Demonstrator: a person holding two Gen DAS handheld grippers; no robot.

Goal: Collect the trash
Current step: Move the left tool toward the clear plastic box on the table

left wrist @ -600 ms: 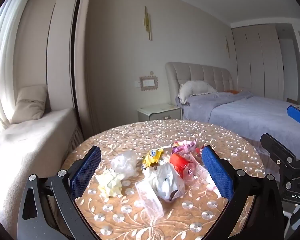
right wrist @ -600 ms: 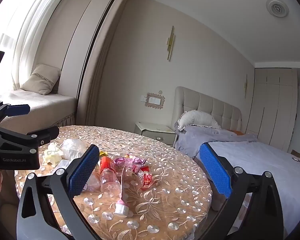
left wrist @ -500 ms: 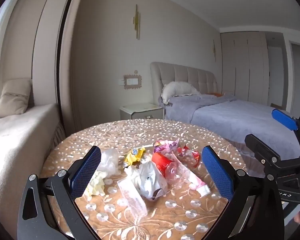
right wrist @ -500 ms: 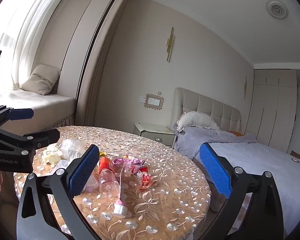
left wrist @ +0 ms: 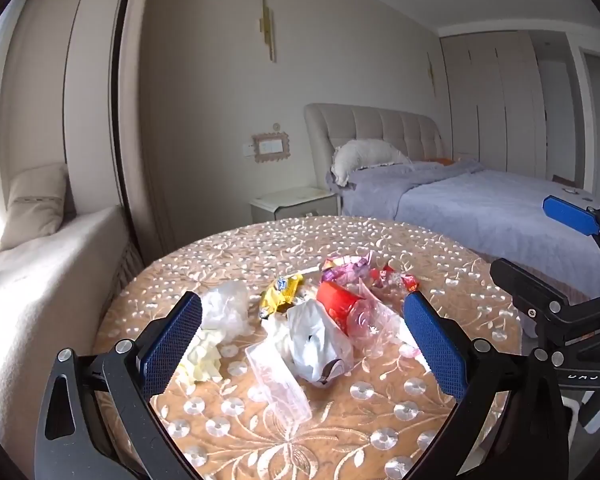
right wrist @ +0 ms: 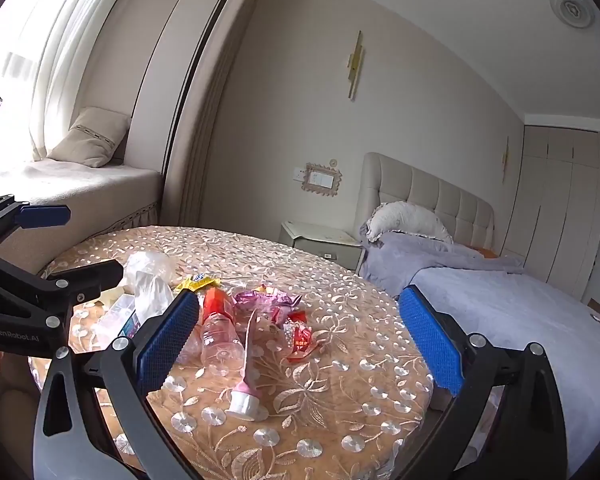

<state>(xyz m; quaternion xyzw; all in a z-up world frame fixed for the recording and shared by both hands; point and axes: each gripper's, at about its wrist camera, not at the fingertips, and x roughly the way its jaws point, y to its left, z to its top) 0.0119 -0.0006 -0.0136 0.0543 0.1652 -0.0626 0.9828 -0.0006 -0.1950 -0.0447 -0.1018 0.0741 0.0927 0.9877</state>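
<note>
Left wrist view shows the trash pile (left wrist: 320, 320) untouched on the tabletop (left wrist: 440, 248) just ahead between my wide, empty left claw (left wrist: 302, 344), right claw (right wrist: 296, 340) likewise wide, so next I descend and close on one piece.

White lettering reading "GenRobot.AI" stood on the black body of the left claw (right wrist: 44, 248), seen from the right wrist view, low on its side plate. On the right claw (left wrist: 540, 248), in the left wrist view, the same sort of white lettering showed only in part and upside down, so nothing could be read from it. The red wrapper (right wrist: 299, 340) on the tabletop (right wrist: 360, 364) carried a few pale characters, too small to make out. The yellow packet (left wrist: 281, 292) bore a small blue-and-white mark, also unreadable. Nothing else in the room carried legible writing.
</note>
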